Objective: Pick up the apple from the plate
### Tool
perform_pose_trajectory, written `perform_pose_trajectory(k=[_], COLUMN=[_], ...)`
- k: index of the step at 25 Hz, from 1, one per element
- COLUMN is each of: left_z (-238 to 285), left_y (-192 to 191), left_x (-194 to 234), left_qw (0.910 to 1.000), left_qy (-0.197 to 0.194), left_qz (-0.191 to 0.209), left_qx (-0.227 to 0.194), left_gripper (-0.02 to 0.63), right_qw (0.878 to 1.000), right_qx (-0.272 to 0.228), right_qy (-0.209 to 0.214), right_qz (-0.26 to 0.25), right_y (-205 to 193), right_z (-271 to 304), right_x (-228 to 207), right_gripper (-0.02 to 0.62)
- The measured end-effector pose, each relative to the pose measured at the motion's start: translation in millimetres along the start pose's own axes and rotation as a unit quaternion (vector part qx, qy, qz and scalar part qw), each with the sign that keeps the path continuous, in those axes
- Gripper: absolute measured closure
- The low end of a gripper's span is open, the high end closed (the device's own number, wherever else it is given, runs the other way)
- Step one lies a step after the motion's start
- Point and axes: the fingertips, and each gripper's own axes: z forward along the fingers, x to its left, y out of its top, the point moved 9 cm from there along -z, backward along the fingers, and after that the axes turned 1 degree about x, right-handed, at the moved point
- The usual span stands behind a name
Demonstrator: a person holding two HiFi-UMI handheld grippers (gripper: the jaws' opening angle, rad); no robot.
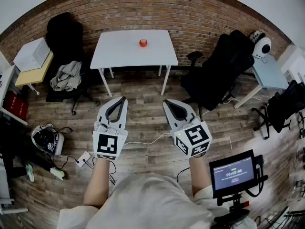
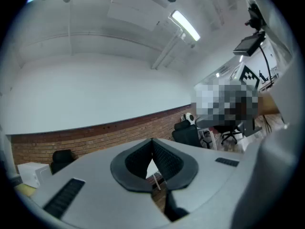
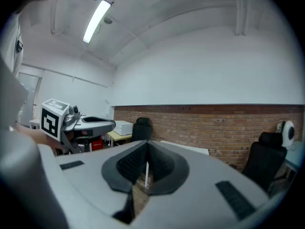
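Both claws are held out side by side over the wooden floor [image 1: 143, 123], and neither holds anything. The left claw [image 1: 122, 99] is closed: in the left gripper view its ribbed black pads [image 2: 167, 159] meet at their tips, with only an empty loop behind them through which a bit of the room shows. The right claw [image 1: 167, 103] is closed as well, its pads [image 3: 127, 164] pressed together at the front with nothing between them. The two sit near each other but do not touch, each with its marker cube at the rear, next to the person's hand. The apple [image 1: 143, 43], small and red, lies well ahead of both claws, roughly in line with the gap between them, on the white table [image 1: 119, 51] that stands against the brick wall [image 1: 190, 18]. The plate under it is too small to make out against the white top. Ahead and to the right of the right claw is a black office chair [image 1: 219, 68]. Ahead and to the left of the left claw, another chair carries a grey garment [image 1: 66, 75]. Behind the right claw, close to the person, a small screen [image 1: 232, 171] sits on a stand.
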Motion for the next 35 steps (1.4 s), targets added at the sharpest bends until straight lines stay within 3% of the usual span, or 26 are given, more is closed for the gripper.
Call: perform_pose_trajectory(k=[15, 22, 27, 35], left_z=[-2.5, 13.8, 8.3, 21.1], left_y=[-7.3, -3.8, -6.5, -11.7], left_x=[-3.2, -27.0, -38.2, -41.8], left_qw=[0.9999, 0.9997, 0.9996, 0.9991], left_qy=[-0.003, 0.004, 0.009, 0.015], left_qz=[-0.009, -0.014, -0.017, -0.02], left_qx=[0.003, 0.017, 0.023, 0.033], left_gripper=[0.6, 0.6, 0.6, 0.6], right_qw=[0.999, 0.999, 0.998, 0.996], right_qx=[0.001, -0.004, 0.003, -0.018], right_qy=[0.027, 0.036, 0.056, 0.068], right_qz=[0.035, 0.037, 0.034, 0.062], right_y=[-8.0, -7.1, -14.0, -20.0], right_z=[-2.3, -18.3, -25.4, -23.4], right_x=[-0.4, -29.7, -28.3, -43.8], right_gripper=[0.594, 0.594, 0.594, 0.594])
